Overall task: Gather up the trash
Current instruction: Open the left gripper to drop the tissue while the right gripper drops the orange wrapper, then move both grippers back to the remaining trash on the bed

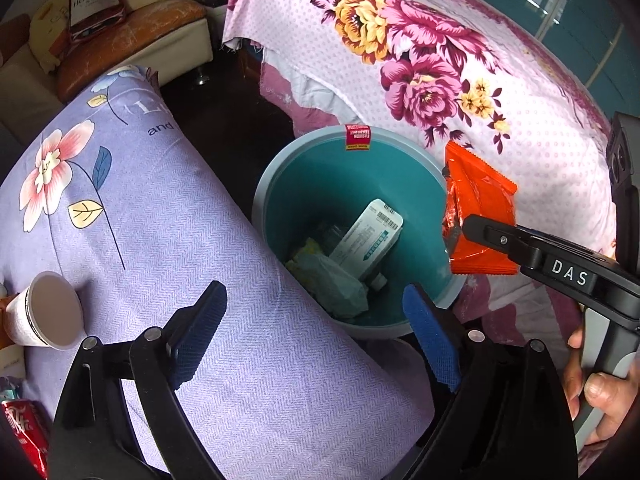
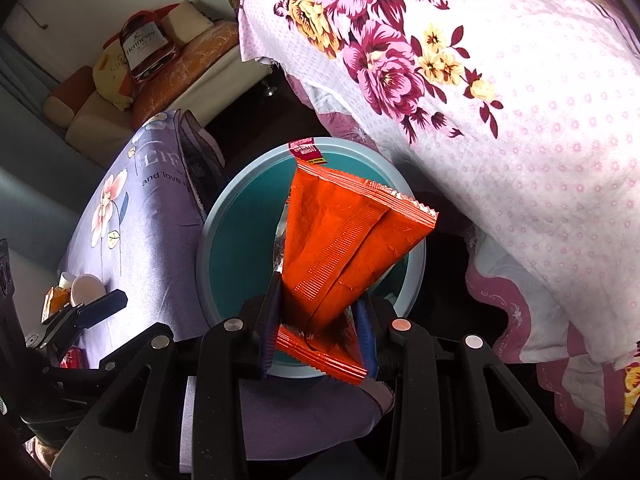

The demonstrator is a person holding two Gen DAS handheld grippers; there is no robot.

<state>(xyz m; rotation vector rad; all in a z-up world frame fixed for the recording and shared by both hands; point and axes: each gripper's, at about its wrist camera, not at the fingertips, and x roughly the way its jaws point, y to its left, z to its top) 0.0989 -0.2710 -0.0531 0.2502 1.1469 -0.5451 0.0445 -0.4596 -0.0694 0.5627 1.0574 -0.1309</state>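
Now the orange wrapper stands pinched by its near end in the right gripper, its long axis pointing away toward the far rim of the teal bin, above the opening. It is glossy, creased, with crimped ends. The left gripper has its blue-padded fingers spread, empty, above the bin's near edge.

hidden: bin contents behind orange wrapper | cut off: red can at frame edge
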